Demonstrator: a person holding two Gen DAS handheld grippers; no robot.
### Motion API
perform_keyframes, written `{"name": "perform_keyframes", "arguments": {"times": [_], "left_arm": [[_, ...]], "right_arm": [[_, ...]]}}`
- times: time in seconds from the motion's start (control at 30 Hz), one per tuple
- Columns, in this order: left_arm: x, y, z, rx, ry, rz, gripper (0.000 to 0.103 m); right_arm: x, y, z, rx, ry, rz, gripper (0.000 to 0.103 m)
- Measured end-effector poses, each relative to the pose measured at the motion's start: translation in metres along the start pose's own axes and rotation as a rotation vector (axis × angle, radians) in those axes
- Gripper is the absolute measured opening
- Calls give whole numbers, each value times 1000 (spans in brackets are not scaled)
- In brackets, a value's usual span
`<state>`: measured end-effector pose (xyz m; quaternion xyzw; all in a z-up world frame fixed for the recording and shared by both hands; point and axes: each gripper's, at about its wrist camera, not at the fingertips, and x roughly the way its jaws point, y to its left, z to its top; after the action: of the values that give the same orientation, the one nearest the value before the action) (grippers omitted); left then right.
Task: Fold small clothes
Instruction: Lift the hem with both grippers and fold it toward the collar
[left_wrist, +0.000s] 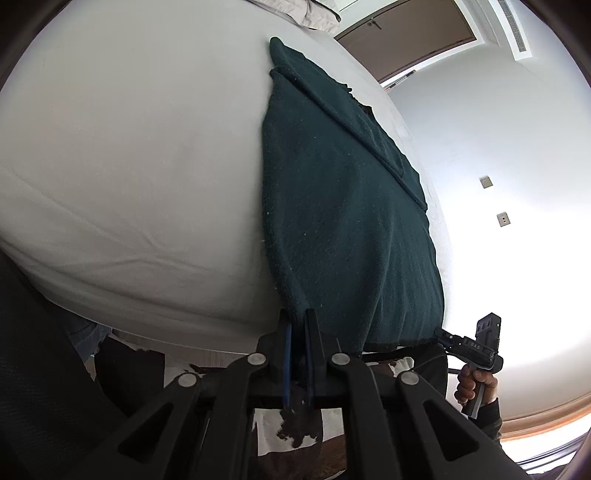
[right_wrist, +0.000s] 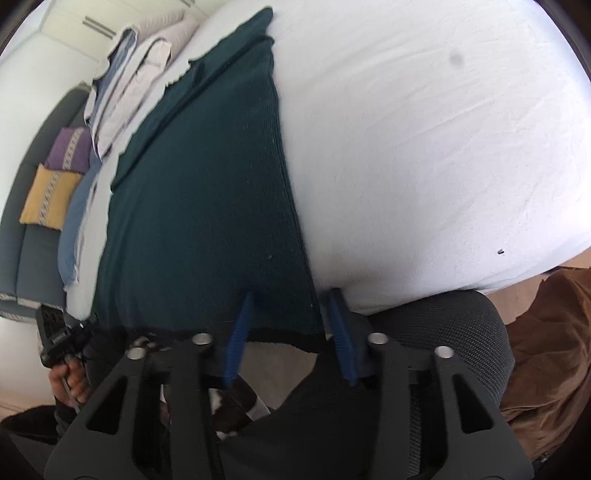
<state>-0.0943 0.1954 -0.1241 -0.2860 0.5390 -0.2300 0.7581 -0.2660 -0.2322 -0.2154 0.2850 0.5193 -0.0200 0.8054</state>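
- Since only one near corner looks firmly pinched, the dark green knit garment could skew if both hands lift now: the left corner would rise while the right one slides free, dragging the cloth crooked across the white bed sheet.
- A second risk is the near hem, which hangs just over the bed's near edge; a pull toward the person would tip more cloth off the mattress and undo the flat lay.
- The garment lies flat and long on the sheet, running from the near edge toward the far side, with a narrower folded strip along its far part.
- The left gripper has its jaws drawn nearly together on the garment's near-left corner, the knit edge pinched between the blue pads.
- The right gripper has its jaws spread wide, straddling the near-right corner; one blue finger lies against the cloth's face, the other just off its right edge. It probably grips nothing yet, though the dark knit hides the contact.
- Both tools are held low at the near edge, pointing forward along the bed, roughly level with each other; the person's hand wraps the right handle from below.
- Folded pale bedding sits at the far left, well apart from the work.
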Motion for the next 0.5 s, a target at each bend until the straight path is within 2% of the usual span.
{"name": "perform_keyframes", "arguments": {"times": [0.07, 0.17, 0.33, 0.5], "left_arm": [[-3, 2, -2, -1, -1, -7, 7], [-7, 1, -2, -3, -10, -28, 6], [-21, -4, 3, -29, -43, -106, 6], [-36, -16, 14, -59, -87, -204, 6]], "right_arm": [[0, 1, -4, -6, 7, 12, 9], [-7, 1, -12, 0, -33, 39, 7], [-25, 4, -20, 28, -146, 156, 6], [-56, 23, -9, 31, -268, 291, 6]]}}
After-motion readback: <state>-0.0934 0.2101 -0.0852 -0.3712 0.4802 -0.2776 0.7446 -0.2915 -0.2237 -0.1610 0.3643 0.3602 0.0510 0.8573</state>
